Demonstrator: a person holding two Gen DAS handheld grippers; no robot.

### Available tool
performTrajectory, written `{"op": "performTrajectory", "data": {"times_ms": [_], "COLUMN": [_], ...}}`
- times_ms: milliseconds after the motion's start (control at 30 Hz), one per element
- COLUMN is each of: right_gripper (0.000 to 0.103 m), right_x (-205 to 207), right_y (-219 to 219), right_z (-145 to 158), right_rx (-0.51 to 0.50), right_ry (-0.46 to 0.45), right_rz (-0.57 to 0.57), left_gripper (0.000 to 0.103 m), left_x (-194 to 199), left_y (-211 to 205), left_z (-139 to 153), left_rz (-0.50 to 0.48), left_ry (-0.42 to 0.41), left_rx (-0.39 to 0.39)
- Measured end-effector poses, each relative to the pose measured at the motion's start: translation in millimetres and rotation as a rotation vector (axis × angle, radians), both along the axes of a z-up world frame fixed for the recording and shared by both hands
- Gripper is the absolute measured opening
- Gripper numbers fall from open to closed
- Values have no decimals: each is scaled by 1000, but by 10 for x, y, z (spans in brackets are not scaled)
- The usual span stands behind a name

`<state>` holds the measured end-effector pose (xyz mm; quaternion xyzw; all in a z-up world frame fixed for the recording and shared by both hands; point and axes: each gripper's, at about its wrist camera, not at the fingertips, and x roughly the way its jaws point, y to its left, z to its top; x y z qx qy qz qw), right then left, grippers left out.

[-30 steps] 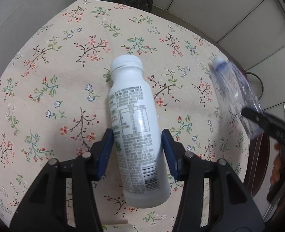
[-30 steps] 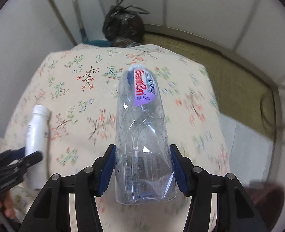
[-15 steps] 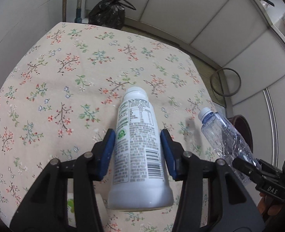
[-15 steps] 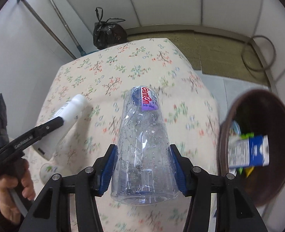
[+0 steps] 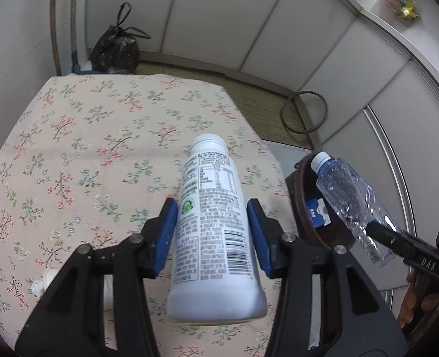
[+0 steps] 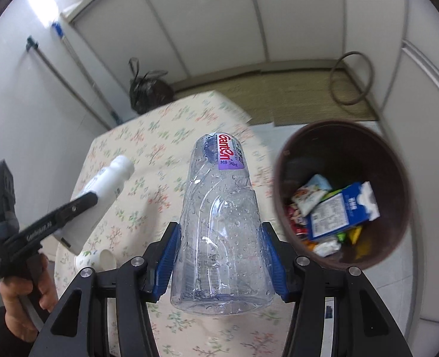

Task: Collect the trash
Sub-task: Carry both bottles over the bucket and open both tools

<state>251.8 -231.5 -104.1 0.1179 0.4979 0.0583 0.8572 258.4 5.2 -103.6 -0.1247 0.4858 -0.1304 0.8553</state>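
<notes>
My left gripper (image 5: pixel 212 226) is shut on a white plastic bottle (image 5: pixel 213 238) with a printed label, held above the floral table. The same bottle shows in the right wrist view (image 6: pixel 100 199). My right gripper (image 6: pixel 220 250) is shut on a clear empty water bottle (image 6: pixel 219 238) with a purple label, held above the table's right edge. That bottle also shows at the right of the left wrist view (image 5: pixel 350 205), over the bin. A brown round trash bin (image 6: pixel 395 160) stands on the floor right of the table, holding a blue carton and wrappers.
The table has a beige floral cloth (image 5: pixel 85 148). A white cup (image 6: pixel 100 260) lies on it near the front. A tied black bag (image 5: pixel 115 50) and mop poles stand at the back wall. A wire ring (image 5: pixel 304 111) lies on the floor mat.
Both grippers have lifted their bottles higher off the table and moved right toward the bin. The bin has come fully into the right wrist view.
</notes>
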Motion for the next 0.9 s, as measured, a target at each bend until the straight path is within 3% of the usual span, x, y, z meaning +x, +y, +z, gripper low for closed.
{"op": "performTrajectory", "data": {"times_ms": [367,600,900], "right_gripper": [55,55,56], "right_x": [-352,-413,-329], "right_y": [-725,-1095,-1645], "right_z": [197,75,-296], "right_rx": [8,16,44], "right_ry": [-50,-30,54], "right_rz": [-131,-195,-300], "left_gripper": [50,50,50], "left_x": [-149,-171,-50], "left_y": [-778,-1266,-1945], "left_z": [207,155,-191], "left_rz": [-137,-220,-324], "left_ry": [-83,-107,-113], "left_rx": [2,-32,-48]}}
